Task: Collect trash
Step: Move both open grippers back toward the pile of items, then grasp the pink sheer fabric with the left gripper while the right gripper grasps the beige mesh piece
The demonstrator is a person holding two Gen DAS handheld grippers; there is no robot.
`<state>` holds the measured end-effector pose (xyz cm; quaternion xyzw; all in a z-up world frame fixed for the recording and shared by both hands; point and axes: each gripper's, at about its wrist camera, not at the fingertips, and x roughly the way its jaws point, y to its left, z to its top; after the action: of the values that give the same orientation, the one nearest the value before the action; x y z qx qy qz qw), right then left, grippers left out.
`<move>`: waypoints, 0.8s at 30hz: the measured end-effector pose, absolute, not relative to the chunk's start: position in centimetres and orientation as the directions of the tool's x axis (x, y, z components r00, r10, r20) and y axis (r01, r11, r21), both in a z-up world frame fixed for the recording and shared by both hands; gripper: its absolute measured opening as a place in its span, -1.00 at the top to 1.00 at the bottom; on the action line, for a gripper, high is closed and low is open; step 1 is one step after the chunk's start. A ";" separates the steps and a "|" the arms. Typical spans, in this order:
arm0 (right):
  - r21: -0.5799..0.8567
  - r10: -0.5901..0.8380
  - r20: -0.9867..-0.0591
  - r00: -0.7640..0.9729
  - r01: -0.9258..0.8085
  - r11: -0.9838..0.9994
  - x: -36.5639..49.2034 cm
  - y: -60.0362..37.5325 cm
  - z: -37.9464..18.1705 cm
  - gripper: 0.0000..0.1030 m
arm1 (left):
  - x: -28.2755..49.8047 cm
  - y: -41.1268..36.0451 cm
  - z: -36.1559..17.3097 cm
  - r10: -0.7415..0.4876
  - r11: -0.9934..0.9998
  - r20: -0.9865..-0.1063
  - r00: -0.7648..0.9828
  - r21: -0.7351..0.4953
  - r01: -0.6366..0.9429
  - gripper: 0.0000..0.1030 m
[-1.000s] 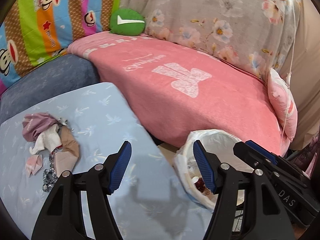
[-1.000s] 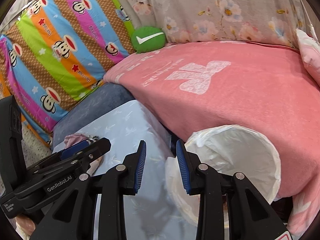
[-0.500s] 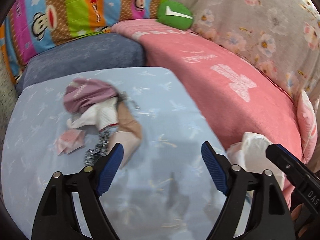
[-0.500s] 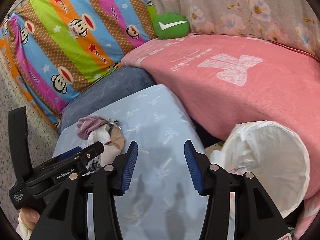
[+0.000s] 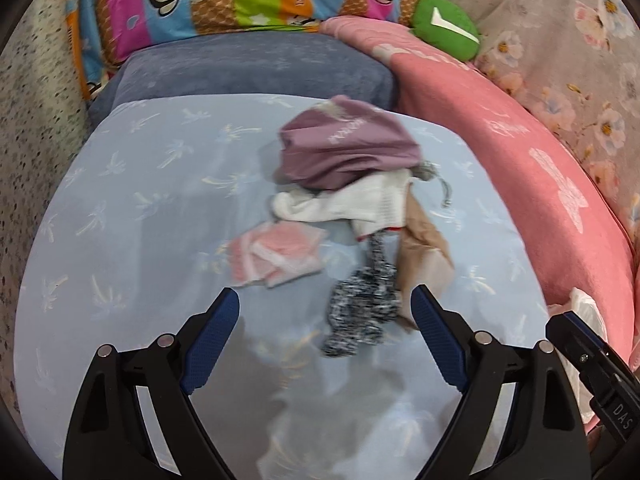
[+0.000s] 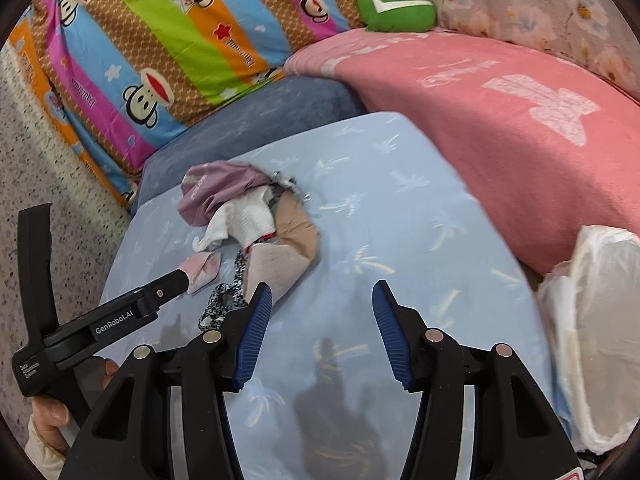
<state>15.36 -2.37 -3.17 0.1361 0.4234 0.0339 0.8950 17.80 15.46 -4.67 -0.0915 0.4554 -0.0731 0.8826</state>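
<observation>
Both grippers hang over the light-blue patterned counter (image 5: 132, 208), jaws spread wide and holding nothing. The left gripper (image 5: 324, 332) points at a small heap of trash near the counter's middle; the right gripper (image 6: 322, 316) is just beside that heap on its right, over bare cloth.

The heap is the landmark. Its far end is a crumpled mauve bag (image 5: 344, 148). Just nearer lies a white sock-like cloth (image 5: 344, 204), touching the bag. On the heap's right side, a tan paper wrapper (image 5: 424, 252) runs down toward the left gripper's right finger. On the near side, a black-and-white speckled scrap (image 5: 360, 312) sits between the left gripper's spread fingers, though whether they touch it cannot be told. Left of the heap, slightly apart, lies a folded pink packet (image 5: 276, 256); in the right wrist view the left gripper's finger overlaps its edge.

Well to the right of the heap, past the counter's edge, stands a bin lined with a white plastic bag (image 6: 600, 320), against a pink blanket (image 6: 500, 128). Beyond the heap are a blue-grey cushion (image 5: 248, 68), a striped monkey-print cover (image 6: 160, 40) and a green round pillow (image 6: 396, 6).
</observation>
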 end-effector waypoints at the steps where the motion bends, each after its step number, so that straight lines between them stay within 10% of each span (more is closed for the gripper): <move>1: 0.274 0.181 -0.752 0.634 0.050 0.961 15.8 -2.0 -3.5 -0.01 | 18.0 16.0 -4.9 -0.207 0.973 -0.793 0.573 -0.228 0.036 -0.63; 18: 0.287 0.212 -0.801 0.559 0.047 0.957 23.6 2.5 -7.8 -0.01 | 23.0 18.7 -8.2 -0.247 0.956 -0.817 0.521 -0.294 -0.008 -0.61; 24: 0.303 0.223 -0.825 0.519 0.073 0.950 24.5 2.3 -10.2 -0.01 | 23.7 18.5 -9.4 -0.273 0.952 -0.821 0.502 -0.306 0.017 -0.18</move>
<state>24.51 2.31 -10.22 0.1513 0.4882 0.0437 0.8584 23.70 18.46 -9.39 -0.1300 0.4916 -0.0845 0.8569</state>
